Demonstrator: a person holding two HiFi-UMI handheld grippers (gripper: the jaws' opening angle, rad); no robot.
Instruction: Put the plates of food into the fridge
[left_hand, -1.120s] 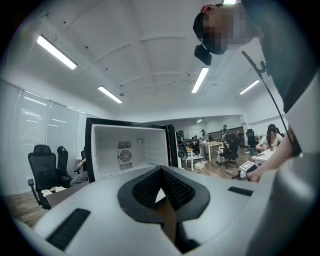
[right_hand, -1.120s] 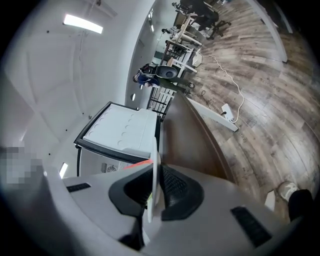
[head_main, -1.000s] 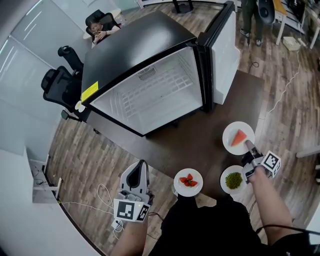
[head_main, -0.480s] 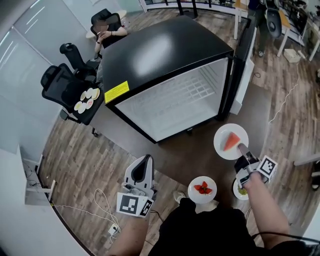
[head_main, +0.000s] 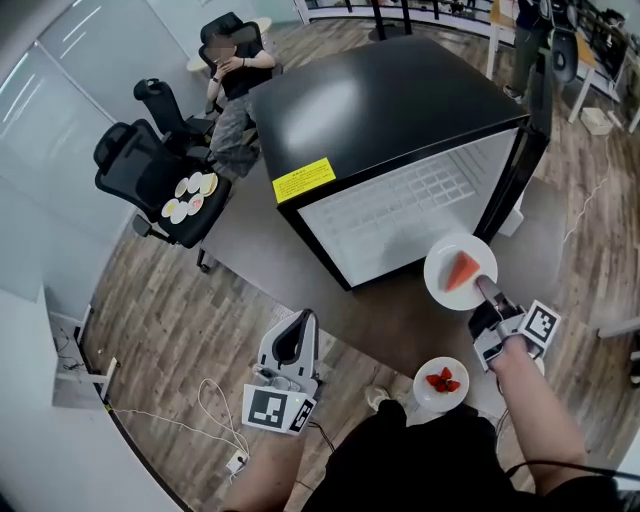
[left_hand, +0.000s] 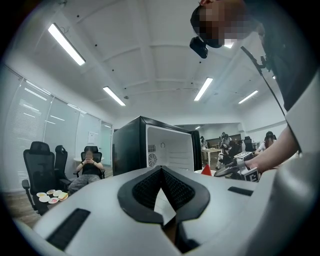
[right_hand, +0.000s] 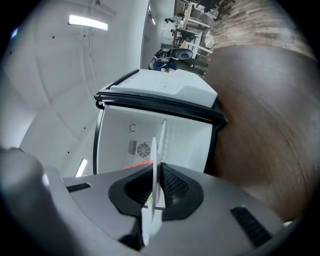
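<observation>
The black fridge (head_main: 400, 110) stands open, its white inside (head_main: 420, 205) facing me, also seen in the right gripper view (right_hand: 165, 135). My right gripper (head_main: 484, 288) is shut on the rim of a white plate (head_main: 447, 290) that carries a watermelon slice (head_main: 460, 271), held just before the fridge opening. In the right gripper view that plate (right_hand: 154, 185) stands edge-on between the jaws of the right gripper (right_hand: 156, 170). A second plate with strawberries (head_main: 441, 383) lies low by my body. My left gripper (head_main: 297, 325) hangs shut and empty at the lower left, its jaws (left_hand: 161, 170) together.
The fridge door (head_main: 541, 105) swings out at the right. A black office chair (head_main: 150, 175) holds several small plates (head_main: 187, 196). A person (head_main: 235, 70) sits behind it. Cables (head_main: 205, 400) lie on the wooden floor. A dark brown surface (head_main: 390, 315) lies before the fridge.
My right gripper has lifted the watermelon plate off the brown surface and carried it toward the fridge opening. The plate of green food has left the view. The left gripper stays shut.
</observation>
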